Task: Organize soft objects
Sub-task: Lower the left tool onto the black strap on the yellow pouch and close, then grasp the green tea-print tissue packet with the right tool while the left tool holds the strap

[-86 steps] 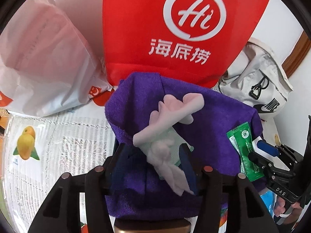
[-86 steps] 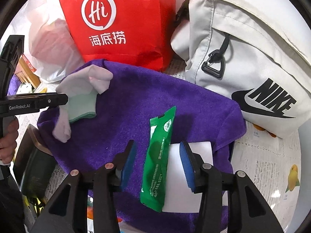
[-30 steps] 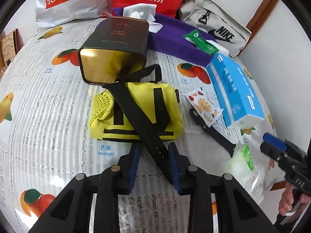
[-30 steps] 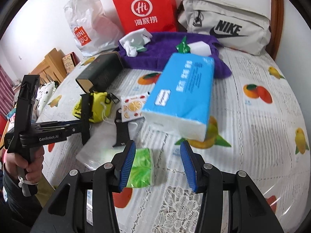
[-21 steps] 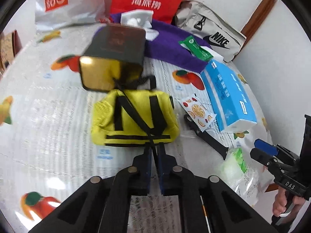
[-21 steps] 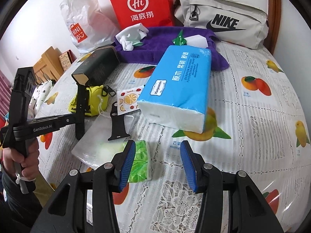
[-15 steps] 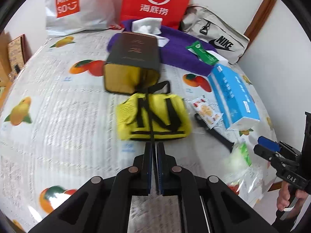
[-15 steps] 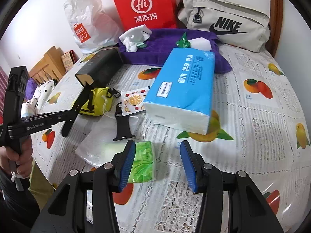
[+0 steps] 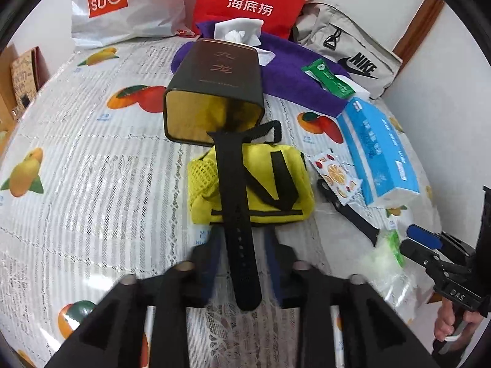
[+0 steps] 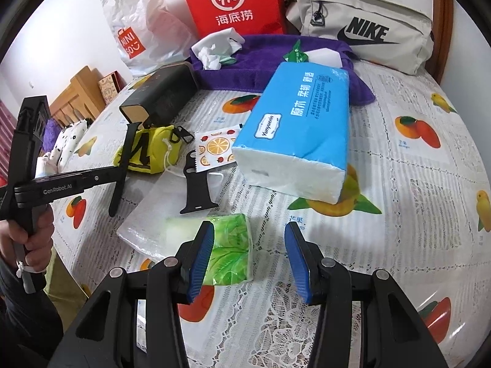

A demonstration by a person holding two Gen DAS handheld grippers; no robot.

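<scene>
Black strap (image 9: pixel 234 202) lies on the fruit-print cover, straight ahead of the left gripper (image 9: pixel 242 239). Its near end sits between the jaws and its far end is draped over the yellow pouch (image 9: pixel 260 156). The long axis runs along the gripper's pointing line, so the pads face the strap's edges. The left jaws have just been opening: part-open now, a gap each side, pads not pressing, nothing held.

Right of the pouch is a second strap piece (image 10: pixel 196 187), apart from both grippers. Next comes the green tissue pack (image 10: pixel 233 251), just beside the right gripper's (image 10: pixel 248 230) left finger and partly behind it, off-centre to the left. The right jaws are part-open and empty, with bare cover between them. The blue tissue pack (image 10: pixel 300 116) is further ahead.

My read: the left hand owns the strap and pouch, the right is nearer the green pack and needs a small shift left to straddle it.
</scene>
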